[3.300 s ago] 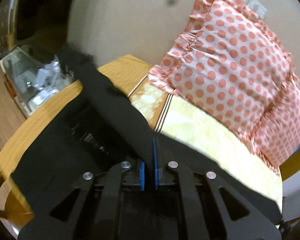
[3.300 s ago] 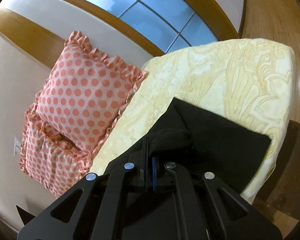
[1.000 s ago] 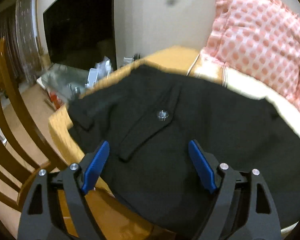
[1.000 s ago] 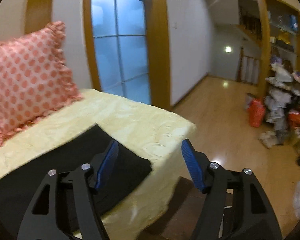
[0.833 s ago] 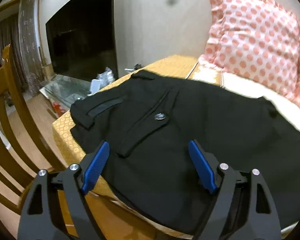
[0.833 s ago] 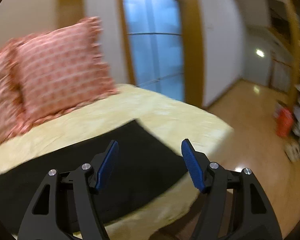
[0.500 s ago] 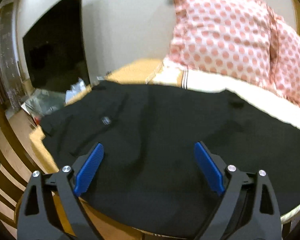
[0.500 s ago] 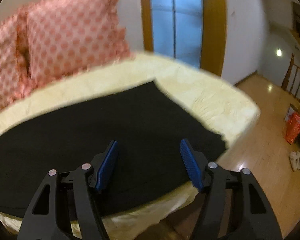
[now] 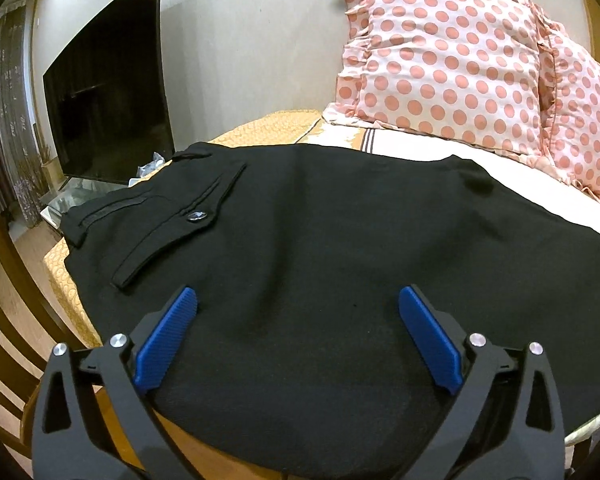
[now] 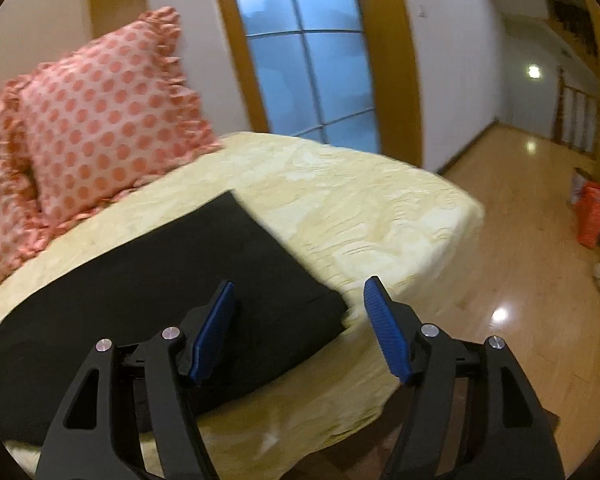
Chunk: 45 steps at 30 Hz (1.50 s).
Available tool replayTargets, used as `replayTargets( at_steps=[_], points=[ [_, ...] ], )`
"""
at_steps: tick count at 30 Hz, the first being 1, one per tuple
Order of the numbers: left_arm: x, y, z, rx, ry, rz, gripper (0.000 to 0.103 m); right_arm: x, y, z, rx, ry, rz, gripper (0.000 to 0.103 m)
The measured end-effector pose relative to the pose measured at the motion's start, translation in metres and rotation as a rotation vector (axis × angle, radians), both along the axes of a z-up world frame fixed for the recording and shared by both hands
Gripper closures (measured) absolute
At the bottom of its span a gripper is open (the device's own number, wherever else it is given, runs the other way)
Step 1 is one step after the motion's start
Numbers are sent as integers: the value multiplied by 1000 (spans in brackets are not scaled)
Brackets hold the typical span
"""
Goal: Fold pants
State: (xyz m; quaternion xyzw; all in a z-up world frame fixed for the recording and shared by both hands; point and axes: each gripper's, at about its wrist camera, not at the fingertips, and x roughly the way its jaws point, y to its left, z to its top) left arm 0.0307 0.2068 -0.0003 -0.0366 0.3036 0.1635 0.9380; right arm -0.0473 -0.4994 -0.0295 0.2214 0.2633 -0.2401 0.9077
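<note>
Black pants (image 9: pixel 340 240) lie flat along the bed (image 10: pixel 372 200), waistband at the left end, hems at the right.
Left gripper (image 9: pixel 297 334) hovers over the seat, jaws opening wide, pinching nothing; right gripper (image 10: pixel 300 320) hangs apart and empty at the hem corner; a bite on one layer only would likely drag the fold askew, or slide cloth off the near edge.
</note>
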Motion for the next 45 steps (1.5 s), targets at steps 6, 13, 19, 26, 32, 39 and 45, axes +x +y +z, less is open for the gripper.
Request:
replayTargets(
  at_steps=[6,13,19,26,32,39,45],
  points=[
    [1,1,0,0,-3,6,2,-1,20,-4,50,-81,125,55],
    [1,1,0,1,-5,5,2,1,14,-7,113,-119,65,68],
    [1,1,0,1,-4,4,2,13,18,-1,138,-136,93,94],
    [1,1,0,1,-8,4,2,34,58,54,115,-249,249,95],
    [1,1,0,1,-10,4,2,75,159,106,165,-353,607,95],
    [2,0,1,-1,-7,5,2,114,350,69,276,-124,1147,95],
    [1,-1,1,-2,-8,1,2,124,389,34,317,4,1180,96]
  ],
)
